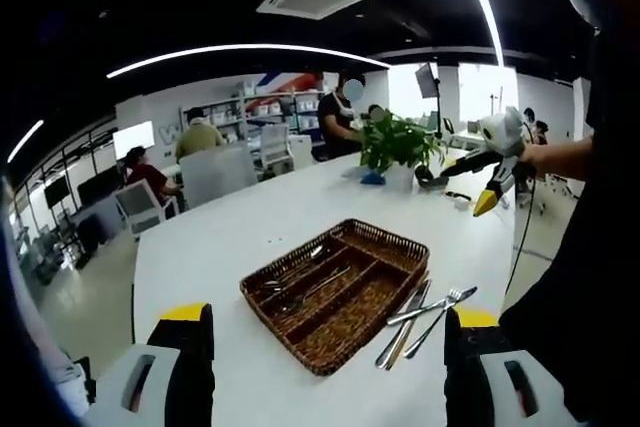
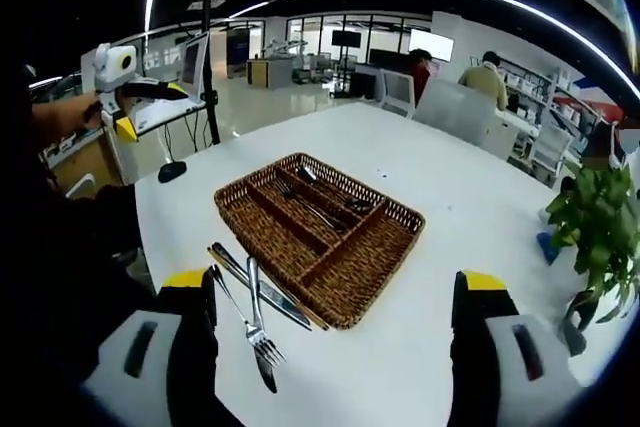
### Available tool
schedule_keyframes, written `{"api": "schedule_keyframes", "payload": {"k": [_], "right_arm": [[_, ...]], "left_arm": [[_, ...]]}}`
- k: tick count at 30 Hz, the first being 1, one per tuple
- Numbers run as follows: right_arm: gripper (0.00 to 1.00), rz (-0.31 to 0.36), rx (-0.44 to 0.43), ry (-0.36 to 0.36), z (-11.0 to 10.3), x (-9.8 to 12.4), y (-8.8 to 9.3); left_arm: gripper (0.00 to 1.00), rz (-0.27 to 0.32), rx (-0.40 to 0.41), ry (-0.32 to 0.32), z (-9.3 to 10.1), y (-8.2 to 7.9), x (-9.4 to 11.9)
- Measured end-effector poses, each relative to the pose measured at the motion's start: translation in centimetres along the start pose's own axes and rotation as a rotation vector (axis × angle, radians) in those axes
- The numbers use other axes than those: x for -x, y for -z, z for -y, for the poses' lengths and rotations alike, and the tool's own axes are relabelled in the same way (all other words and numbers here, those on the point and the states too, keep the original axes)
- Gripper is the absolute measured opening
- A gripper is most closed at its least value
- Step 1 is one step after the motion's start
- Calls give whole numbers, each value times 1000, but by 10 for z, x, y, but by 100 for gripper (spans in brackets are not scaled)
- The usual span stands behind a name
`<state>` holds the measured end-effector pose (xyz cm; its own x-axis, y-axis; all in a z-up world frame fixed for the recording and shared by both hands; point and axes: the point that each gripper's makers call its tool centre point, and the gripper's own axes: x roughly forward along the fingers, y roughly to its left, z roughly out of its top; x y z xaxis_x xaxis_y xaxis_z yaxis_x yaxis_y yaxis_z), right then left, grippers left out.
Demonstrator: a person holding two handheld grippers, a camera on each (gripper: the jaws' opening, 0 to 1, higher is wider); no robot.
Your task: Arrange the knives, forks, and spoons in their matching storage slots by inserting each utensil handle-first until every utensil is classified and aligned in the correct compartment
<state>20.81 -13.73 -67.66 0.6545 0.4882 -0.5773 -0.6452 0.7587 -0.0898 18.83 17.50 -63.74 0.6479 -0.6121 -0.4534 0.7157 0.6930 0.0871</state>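
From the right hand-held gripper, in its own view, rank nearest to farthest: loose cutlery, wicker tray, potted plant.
1. Loose cutlery: on the table just ahead of the left jaw.
2. Wicker tray: centre, straight ahead.
3. Potted plant: far right, at the table's edge.

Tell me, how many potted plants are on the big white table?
1. The potted plant stands on the white table, beyond the wicker cutlery tray. In the right gripper view it sits at the table's right edge. More could be hidden outside the views.
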Motion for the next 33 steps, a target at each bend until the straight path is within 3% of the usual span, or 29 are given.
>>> {"api": "schedule_keyframes", "payload": {"k": [4, 12, 16, 20, 33], "right_arm": [[99, 11, -3, 6, 3, 2, -3], [99, 36, -66, 4, 10, 13, -6], [99, 32, -67, 16, 15, 17, -1], [99, 20, -78, 23, 19, 17, 7], [99, 15, -97, 27, 23, 22, 14]], "left_arm": [[100, 0, -52, 40, 13, -7, -8], [100, -43, -75, 115, 33, -6, -34], [97, -65, -134, 153, 45, -7, -47], [96, -48, -150, 200, 59, -10, -62], [90, -99, -226, 358, 115, 11, -111]]}}
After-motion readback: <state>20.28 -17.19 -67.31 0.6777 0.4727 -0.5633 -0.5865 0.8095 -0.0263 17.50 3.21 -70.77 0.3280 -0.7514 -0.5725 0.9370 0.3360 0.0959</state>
